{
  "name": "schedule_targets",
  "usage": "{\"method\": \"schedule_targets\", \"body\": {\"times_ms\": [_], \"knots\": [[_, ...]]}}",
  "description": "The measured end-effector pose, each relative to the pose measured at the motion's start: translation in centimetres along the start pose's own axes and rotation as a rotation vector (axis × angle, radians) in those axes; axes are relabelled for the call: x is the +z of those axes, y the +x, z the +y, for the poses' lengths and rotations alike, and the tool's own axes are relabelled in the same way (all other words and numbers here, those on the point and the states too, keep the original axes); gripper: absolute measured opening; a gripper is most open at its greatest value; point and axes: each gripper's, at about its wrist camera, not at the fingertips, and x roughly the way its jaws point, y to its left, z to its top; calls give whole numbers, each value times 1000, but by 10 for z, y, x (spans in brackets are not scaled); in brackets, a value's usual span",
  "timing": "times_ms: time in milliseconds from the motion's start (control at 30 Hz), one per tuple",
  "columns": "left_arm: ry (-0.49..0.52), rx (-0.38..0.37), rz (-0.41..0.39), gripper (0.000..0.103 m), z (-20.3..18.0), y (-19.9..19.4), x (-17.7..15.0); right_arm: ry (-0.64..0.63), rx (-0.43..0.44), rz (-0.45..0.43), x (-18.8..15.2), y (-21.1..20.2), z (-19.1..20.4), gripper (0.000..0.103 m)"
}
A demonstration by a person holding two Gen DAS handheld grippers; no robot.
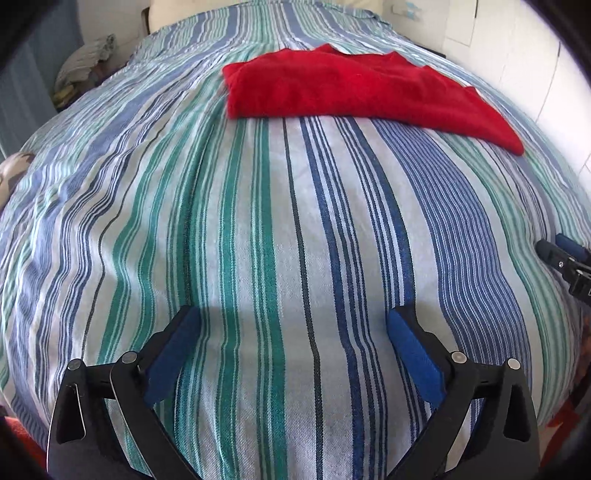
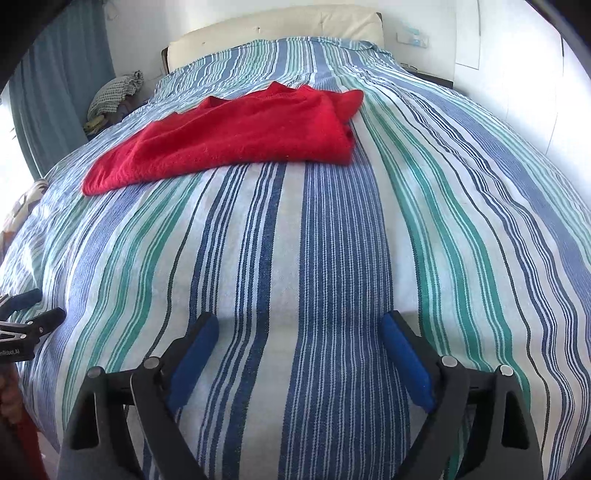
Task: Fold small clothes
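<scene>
Two wrist views over a bed (image 1: 295, 240) covered by a spread striped in blue, green and white. Left gripper (image 1: 293, 317): jaws spread wide, blue pads (image 1: 413, 354) well apart, nothing between them but bare spread; the tips hang just above the cloth and cast a shadow on it. Right gripper (image 2: 299, 325): jaws likewise wide apart, blue pads (image 2: 194, 354) clear of any object, only striped spread between them. Each gripper appears at the edge of the other's view, the right at the right margin of the left view and the left at the left margin of the right view, so the two stand side by side near the foot of the bed. Red garment (image 1: 351, 88): lies partly folded on the spread, well ahead of both grippers toward the head of the bed, touched by neither; one end tapers to a point (image 2: 92, 184) and the other end is bunched (image 2: 343, 107). Pale headboard (image 2: 277, 26) at the far end; a heap of checked cloth (image 2: 114, 92) beside the bed at left, before a teal curtain (image 2: 55, 74).
</scene>
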Motion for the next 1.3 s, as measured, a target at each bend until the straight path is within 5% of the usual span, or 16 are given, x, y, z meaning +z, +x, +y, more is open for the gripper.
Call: {"method": "schedule_targets", "body": {"times_ms": [1300], "knots": [[46, 32, -26, 102, -11, -2, -9, -44, -37, 10, 1, 4, 7, 95]]}}
